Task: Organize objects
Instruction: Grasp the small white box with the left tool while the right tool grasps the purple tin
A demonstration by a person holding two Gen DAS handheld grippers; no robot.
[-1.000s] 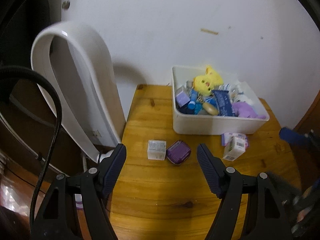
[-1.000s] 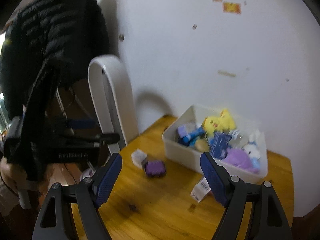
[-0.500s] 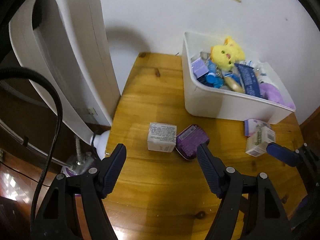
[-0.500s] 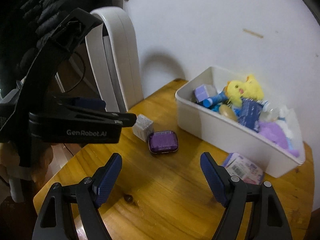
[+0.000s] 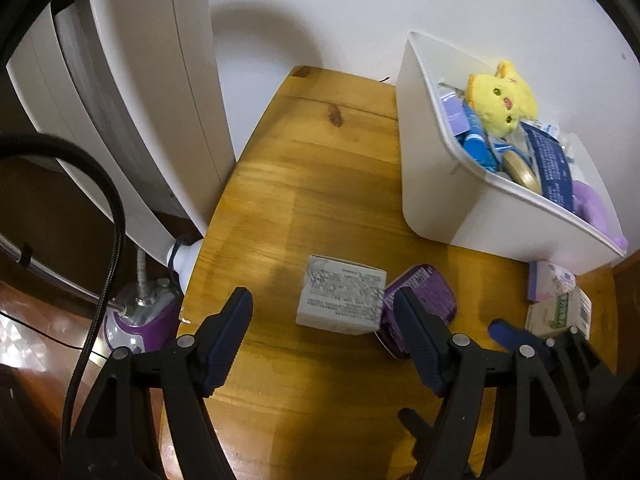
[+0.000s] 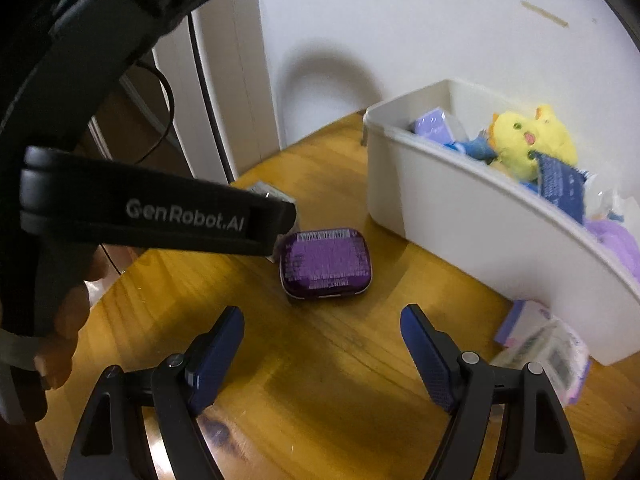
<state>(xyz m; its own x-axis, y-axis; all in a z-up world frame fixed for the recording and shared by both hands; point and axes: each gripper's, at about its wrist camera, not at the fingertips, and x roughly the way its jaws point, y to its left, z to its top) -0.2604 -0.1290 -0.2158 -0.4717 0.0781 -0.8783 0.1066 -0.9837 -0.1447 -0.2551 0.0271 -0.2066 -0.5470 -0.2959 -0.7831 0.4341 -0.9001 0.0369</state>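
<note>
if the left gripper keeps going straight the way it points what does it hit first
Most likely the small white box, which lies just ahead between the open fingers of the left gripper. The purple tin sits beside it, nearer the right finger. Depth is hard to judge.

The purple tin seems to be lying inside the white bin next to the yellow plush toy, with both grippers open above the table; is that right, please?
Not quite: the purple tin lies on the wooden table, outside the white bin, as the right wrist view shows. The yellow plush toy is in the bin, and both the left gripper and the right gripper are open above the table.
</note>
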